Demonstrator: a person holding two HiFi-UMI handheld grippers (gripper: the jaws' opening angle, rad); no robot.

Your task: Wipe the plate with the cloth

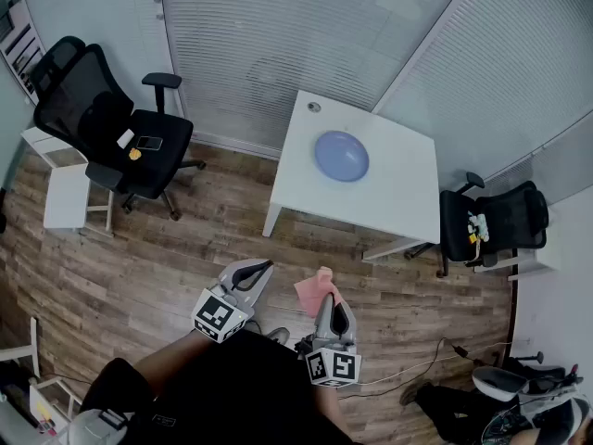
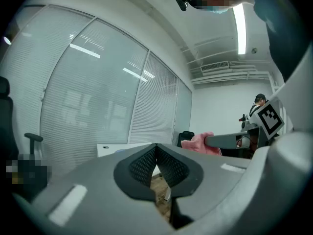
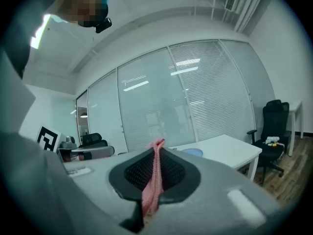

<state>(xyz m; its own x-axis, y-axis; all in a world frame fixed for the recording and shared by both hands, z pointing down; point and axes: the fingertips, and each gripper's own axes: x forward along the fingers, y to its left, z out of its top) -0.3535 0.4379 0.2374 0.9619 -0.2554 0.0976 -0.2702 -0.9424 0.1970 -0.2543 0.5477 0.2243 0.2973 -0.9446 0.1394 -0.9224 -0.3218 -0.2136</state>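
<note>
A blue plate (image 1: 341,156) lies on the white table (image 1: 306,184) across the room; it shows small in the right gripper view as the plate (image 3: 193,152). My right gripper (image 1: 326,297) is shut on a pink cloth (image 1: 312,292), which hangs pinched between its jaws as the cloth (image 3: 153,180). My left gripper (image 1: 262,269) is shut with nothing in it, its pads (image 2: 166,166) meeting at the tips. Seen from the left gripper view, the cloth (image 2: 198,142) sticks out of the right gripper to the right. Both grippers hover over the wooden floor, well short of the table.
A black office chair (image 1: 107,123) with small items on its seat stands at the left by a low white stand (image 1: 69,196). A second black chair (image 1: 491,225) sits right of the table. Cables and a person's shoes (image 1: 505,378) lie at the lower right. Blinds line the far glass wall.
</note>
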